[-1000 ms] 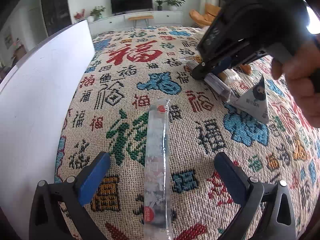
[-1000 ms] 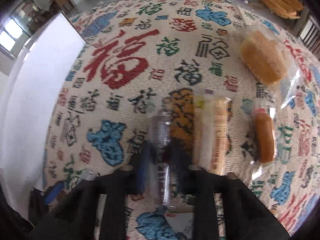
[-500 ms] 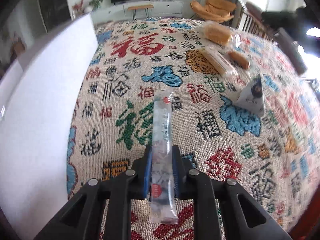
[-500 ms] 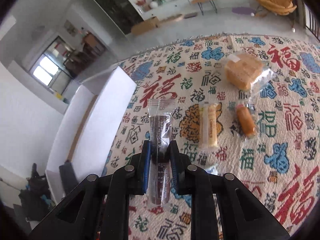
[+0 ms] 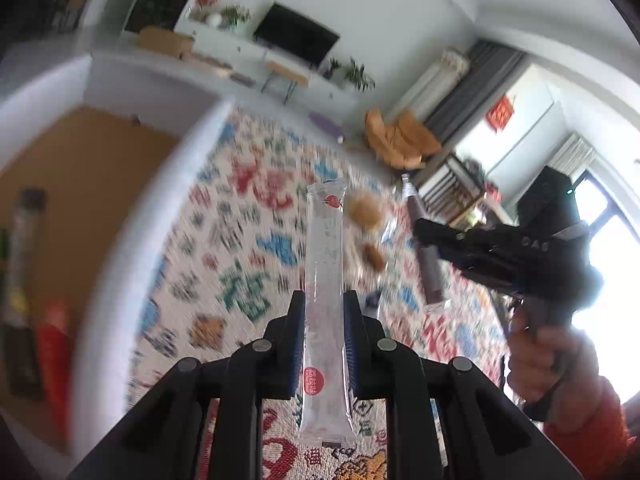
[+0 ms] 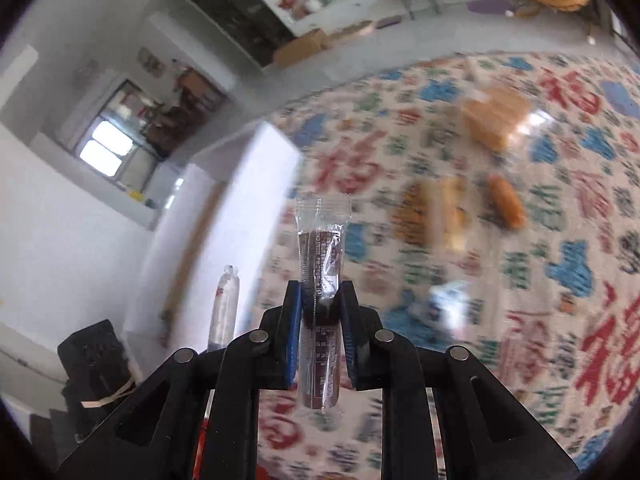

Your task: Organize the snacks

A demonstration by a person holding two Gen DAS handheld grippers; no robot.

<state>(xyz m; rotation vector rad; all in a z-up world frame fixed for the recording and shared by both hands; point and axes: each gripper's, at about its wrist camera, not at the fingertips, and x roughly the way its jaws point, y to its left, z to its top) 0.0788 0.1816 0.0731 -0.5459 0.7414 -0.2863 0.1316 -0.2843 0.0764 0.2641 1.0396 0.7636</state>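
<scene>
Left wrist: left tool (image 5: 323, 316) pinching clear stick (image 5: 325, 280) mid-length for box (image 5: 132, 248) drop | right tool (image 6: 319, 312) pinching dark stick (image 6: 321, 280), lifted off table (image 6: 520, 280)

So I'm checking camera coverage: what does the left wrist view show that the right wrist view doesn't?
Only the left wrist view looks down into the white box, with packets on its brown floor, and shows the hand on the right tongs. Only the right wrist view shows the window. Both show the clear stick in the left tongs, the dark stick in the right tongs, and the patterned cloth.
</scene>
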